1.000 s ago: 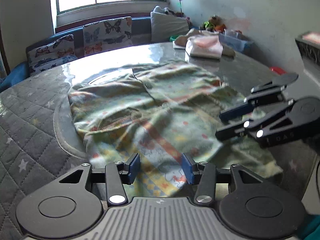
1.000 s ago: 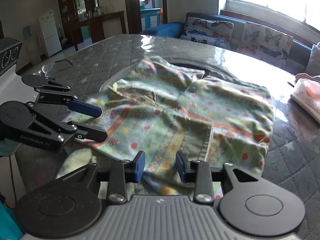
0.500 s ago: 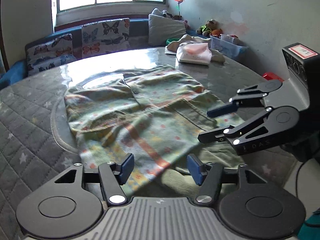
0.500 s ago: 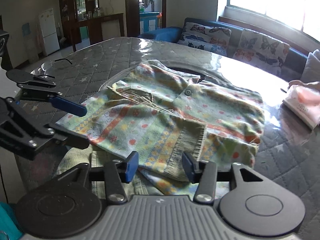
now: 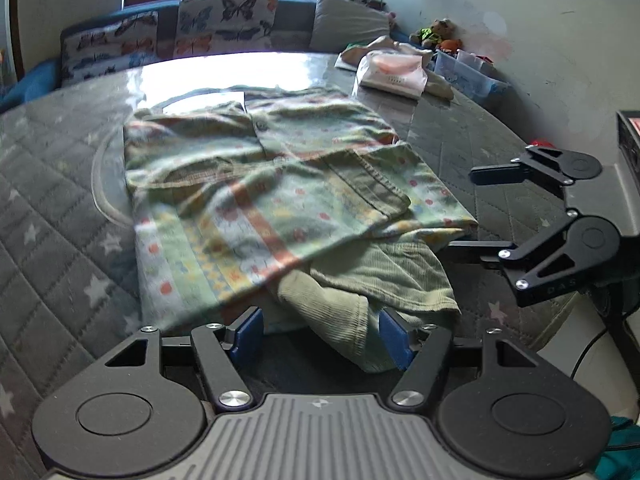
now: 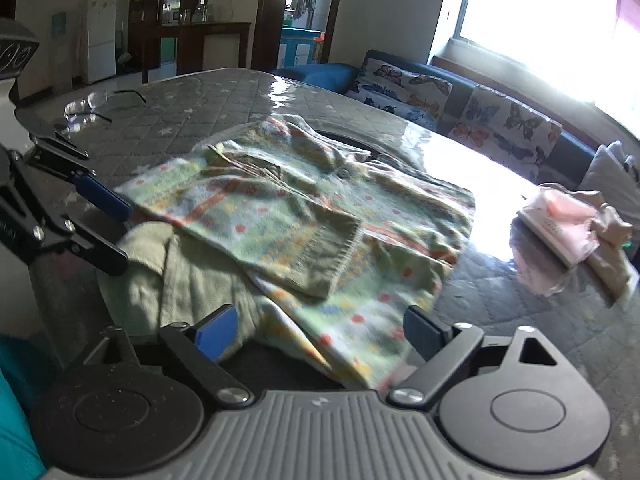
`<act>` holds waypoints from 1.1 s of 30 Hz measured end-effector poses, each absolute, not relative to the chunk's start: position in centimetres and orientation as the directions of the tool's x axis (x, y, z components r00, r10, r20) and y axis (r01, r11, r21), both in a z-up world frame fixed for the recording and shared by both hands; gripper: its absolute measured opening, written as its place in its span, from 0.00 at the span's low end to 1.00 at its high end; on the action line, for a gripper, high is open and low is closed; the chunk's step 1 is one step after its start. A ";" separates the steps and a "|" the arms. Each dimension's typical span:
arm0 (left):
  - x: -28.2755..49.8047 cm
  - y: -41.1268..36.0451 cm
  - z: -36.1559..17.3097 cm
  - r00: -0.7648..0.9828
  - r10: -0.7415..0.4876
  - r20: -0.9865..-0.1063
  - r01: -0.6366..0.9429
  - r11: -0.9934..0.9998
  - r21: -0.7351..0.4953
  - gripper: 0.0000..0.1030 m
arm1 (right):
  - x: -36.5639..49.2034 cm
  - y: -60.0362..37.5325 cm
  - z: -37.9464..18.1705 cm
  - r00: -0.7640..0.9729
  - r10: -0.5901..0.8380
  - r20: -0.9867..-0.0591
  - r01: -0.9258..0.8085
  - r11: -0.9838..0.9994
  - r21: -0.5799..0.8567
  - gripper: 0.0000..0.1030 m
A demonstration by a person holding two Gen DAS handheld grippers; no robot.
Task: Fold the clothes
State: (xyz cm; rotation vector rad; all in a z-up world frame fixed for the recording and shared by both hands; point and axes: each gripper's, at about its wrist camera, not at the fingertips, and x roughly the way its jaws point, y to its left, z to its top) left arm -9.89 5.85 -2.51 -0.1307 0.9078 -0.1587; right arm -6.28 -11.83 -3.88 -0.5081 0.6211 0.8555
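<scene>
A green patterned shirt [image 5: 264,196] [image 6: 304,216] with orange stripes lies folded on the grey quilted table [image 5: 60,216]. An olive ribbed part [image 5: 360,292] [image 6: 176,280] of it sticks out under the near edge and hangs towards me. My left gripper [image 5: 320,336] [image 6: 120,236] stands open at that edge; the olive fold lies loose between its blue pads. My right gripper [image 6: 320,330] [image 5: 464,210] is to the right of the left one, at the shirt's near right corner. Its jaws are opening wide, and the patterned hem lies between them unpressed.
A pink-and-white pack [image 5: 394,74] [image 6: 560,224] and crumpled clothes sit at the table's far right. A sofa with butterfly cushions [image 5: 208,24] runs behind the table. A pair of glasses [image 6: 88,114] lies at the far left. A black box [image 5: 628,136] stands at the right.
Both grippers have opened and drawn back from the shirt towards the near table edge. The hem now lies flat, and the olive part shows in front.
</scene>
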 end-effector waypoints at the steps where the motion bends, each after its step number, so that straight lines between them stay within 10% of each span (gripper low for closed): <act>1: -9.8 5.9 -2.7 0.597 -0.199 -0.777 0.074 0.978 -0.194 0.64 | -6.4 -12.1 -3.9 0.506 0.528 -0.682 -0.813 0.557 -0.171 0.90; 5: -9.3 5.9 -3.2 0.573 -0.226 -0.787 0.057 0.970 -0.237 0.61 | -7.1 -12.8 -4.4 0.518 0.515 -0.683 -0.819 0.529 -0.222 0.91; 13: -8.9 6.1 -2.9 0.562 -0.274 -0.781 0.077 0.957 -0.280 0.21 | -8.7 -12.4 -5.8 0.511 0.524 -0.682 -0.850 0.428 -0.308 0.95; 21: -7.2 8.2 -0.3 0.607 -0.318 -0.729 0.071 0.935 -0.349 0.17 | -9.4 -11.1 -6.2 0.499 0.570 -0.653 -0.865 0.373 -0.335 0.95; 33: -4.2 9.9 0.4 0.604 -0.355 -0.714 0.081 0.918 -0.388 0.18 | -6.8 -8.0 -5.8 0.432 0.657 -0.618 -0.895 0.397 -0.202 0.44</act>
